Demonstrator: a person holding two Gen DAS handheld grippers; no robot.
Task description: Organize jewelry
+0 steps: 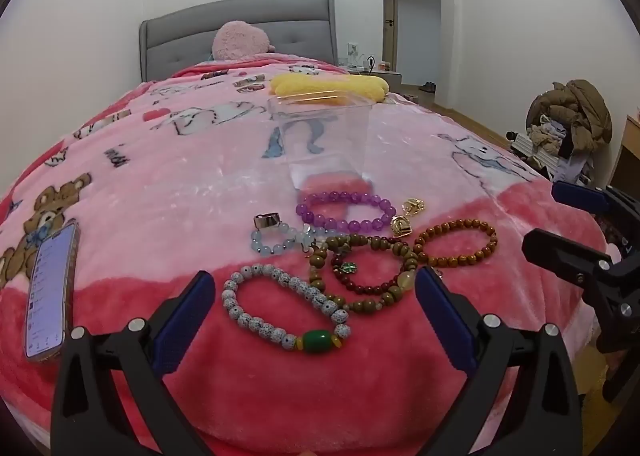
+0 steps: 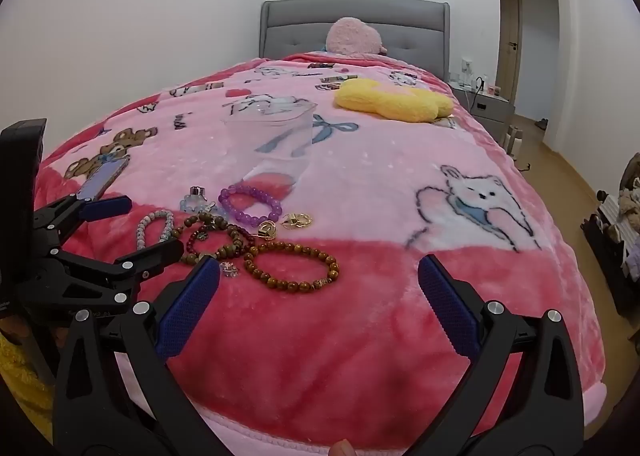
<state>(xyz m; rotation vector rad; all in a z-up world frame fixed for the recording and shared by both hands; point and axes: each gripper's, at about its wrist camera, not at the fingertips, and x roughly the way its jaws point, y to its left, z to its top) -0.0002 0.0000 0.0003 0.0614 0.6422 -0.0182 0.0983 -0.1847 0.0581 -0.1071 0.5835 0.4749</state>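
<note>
On pink blanket [image 1: 160,184], tangled multicoloured bead bracelets [image 1: 360,256].

Lighting was even, soft indoor light; the source lay outside both views. Shadows under the beads were faint. Slight glare marked the clear container's [image 1: 320,136] rim. Fisheye distortion bowed the blanket [image 2: 360,296] and walls — black vignette filled the corners. Far objects appeared soft.
</note>
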